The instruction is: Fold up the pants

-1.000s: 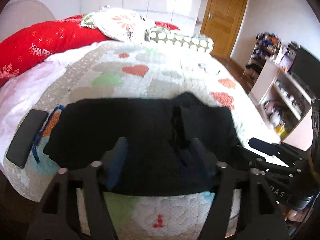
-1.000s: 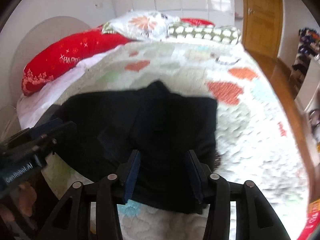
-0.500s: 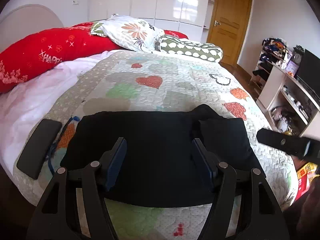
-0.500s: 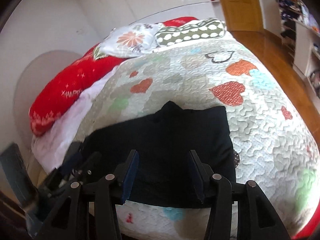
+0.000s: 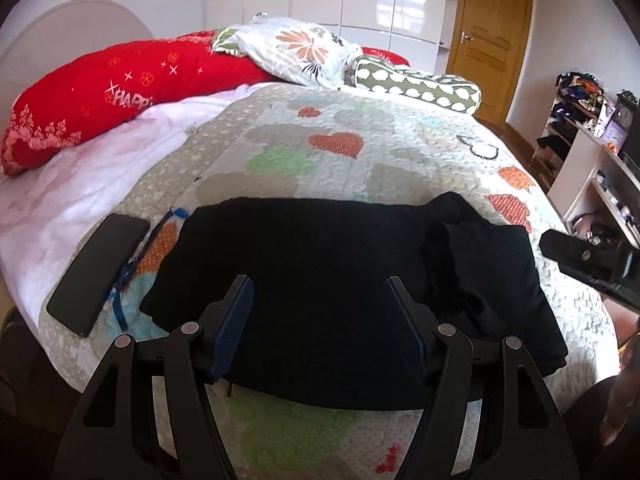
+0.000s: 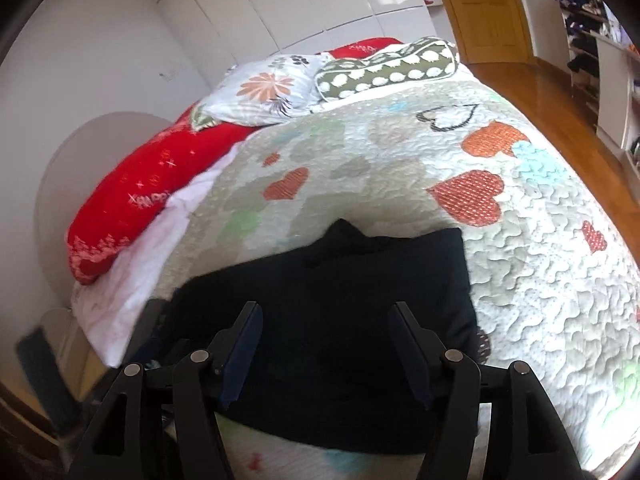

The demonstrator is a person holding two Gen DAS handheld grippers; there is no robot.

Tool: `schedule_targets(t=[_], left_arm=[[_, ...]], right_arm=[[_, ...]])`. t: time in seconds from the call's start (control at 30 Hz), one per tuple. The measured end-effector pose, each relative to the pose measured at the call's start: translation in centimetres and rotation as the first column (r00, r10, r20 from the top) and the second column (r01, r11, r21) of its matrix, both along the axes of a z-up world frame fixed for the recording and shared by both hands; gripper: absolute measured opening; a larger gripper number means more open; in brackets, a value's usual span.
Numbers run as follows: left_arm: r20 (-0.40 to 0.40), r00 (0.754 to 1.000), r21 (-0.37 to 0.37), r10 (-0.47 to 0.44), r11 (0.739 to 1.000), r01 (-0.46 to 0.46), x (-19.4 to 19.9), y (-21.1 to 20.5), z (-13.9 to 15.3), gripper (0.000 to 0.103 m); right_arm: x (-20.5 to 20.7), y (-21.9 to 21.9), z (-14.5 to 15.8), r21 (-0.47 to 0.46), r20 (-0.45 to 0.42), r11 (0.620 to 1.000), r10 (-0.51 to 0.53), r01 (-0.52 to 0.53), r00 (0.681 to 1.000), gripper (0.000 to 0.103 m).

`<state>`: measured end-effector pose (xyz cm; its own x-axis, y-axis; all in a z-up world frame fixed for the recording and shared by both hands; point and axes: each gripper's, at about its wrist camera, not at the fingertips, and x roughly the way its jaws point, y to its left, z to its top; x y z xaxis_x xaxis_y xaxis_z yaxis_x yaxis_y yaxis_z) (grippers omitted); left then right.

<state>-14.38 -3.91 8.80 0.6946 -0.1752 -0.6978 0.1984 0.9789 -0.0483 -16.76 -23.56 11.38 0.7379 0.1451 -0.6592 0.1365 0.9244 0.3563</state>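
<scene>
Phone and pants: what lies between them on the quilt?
In the left wrist view, a blue cord lies between the phone and the pants.

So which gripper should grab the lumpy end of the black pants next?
Probably the right gripper. Its open jaws hang over the lumpy end of the black pants, while the left gripper, also open, sits over the flat middle, further from the lump.

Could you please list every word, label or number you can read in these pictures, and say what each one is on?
"HAPP": white letters on the red pillow; the word runs on under a fold of the pink sheet.
Clock face on the white shelf unit: numerals too small to read.
Nothing legible on the black pants, the phone or either gripper.
</scene>
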Motion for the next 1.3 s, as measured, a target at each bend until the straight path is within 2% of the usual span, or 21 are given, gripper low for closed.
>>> schedule_targets(t=[0.1, 0.2, 0.33, 0.47, 0.6, 0.73, 0.8, 0.87, 0.93, 1.07, 1.17, 1.3], left_arm=[[0.002, 1.000, 0.029, 0.011, 1.000, -0.011, -0.7, -0.3, 0.1, 0.067], [0.009, 1.000, 0.046, 0.022, 0.999, -0.023, -1.7, -0.6, 0.6, 0.067], [0.019, 1.000, 0.065, 0.005, 0.998, -0.006, -3.1, -1.4, 2.1, 0.067], [0.065, 0.998, 0.090, -0.015, 0.996, 0.009, -4.0, -2.0, 3.6, 0.067], [0.060, 0.998, 0.069, -0.034, 0.997, 0.030, -3.4, -2.7, 3.3, 0.067], [0.050, 0.997, 0.080, -0.058, 0.995, 0.054, -2.0, -3.4, 2.1, 0.067], [0.035, 0.998, 0.069, -0.061, 0.996, 0.058, -1.0, -3.4, 1.4, 0.067], [0.019, 0.998, 0.049, -0.059, 0.997, 0.058, 0.1, -3.1, 0.6, 0.067], [0.007, 0.999, 0.032, -0.049, 0.998, 0.049, 1.0, -2.8, 0.1, 0.067], [-0.027, 0.999, -0.014, -0.032, 0.999, 0.031, 2.9, -2.1, -1.2, 0.067], [-0.052, 0.998, -0.043, -0.027, 0.999, 0.025, 4.0, -1.7, -1.7, 0.067], [-0.060, 0.997, -0.090, -0.051, 0.995, 0.046, 5.1, -1.6, -1.4, 0.067]], right_arm=[[0.5, -0.3, -1.4, 0.020, -0.005, 0.999, 0.028, -0.028, 1.000, 0.064], [0.6, -0.1, -2.5, -0.002, -0.036, 0.998, 0.055, -0.055, 0.998, 0.064], [0.2, -0.1, -2.2, -0.031, -0.009, 0.998, 0.062, -0.062, 0.998, 0.064], [-0.2, -1.1, -1.9, 0.002, 0.009, 0.999, 0.039, -0.039, 0.999, 0.064], [-0.5, -1.3, -2.3, -0.021, -0.001, 0.999, 0.028, -0.028, 1.000, 0.064], [0.1, -1.2, -2.9, -0.063, -0.021, 0.998, 0.017, -0.018, 1.000, 0.064], [0.4, -0.6, -2.9, -0.100, -0.010, 0.994, 0.034, -0.035, 0.999, 0.062], [0.5, -0.2, -2.8, -0.127, 0.006, 0.992, 0.027, -0.026, 1.000, 0.053], [0.7, -0.2, -2.9, -0.130, 0.010, 0.991, 0.017, -0.016, 1.000, 0.053], [1.6, -0.3, -4.5, -0.135, -0.053, 0.991, 0.008, -0.015, 0.999, 0.053], [2.3, 0.4, -6.9, -0.071, -0.142, 0.994, 0.069, -0.079, 0.988, 0.053], [2.2, 0.3, -6.1, -0.093, -0.153, 0.992, 0.073, -0.088, 0.986, 0.053]])
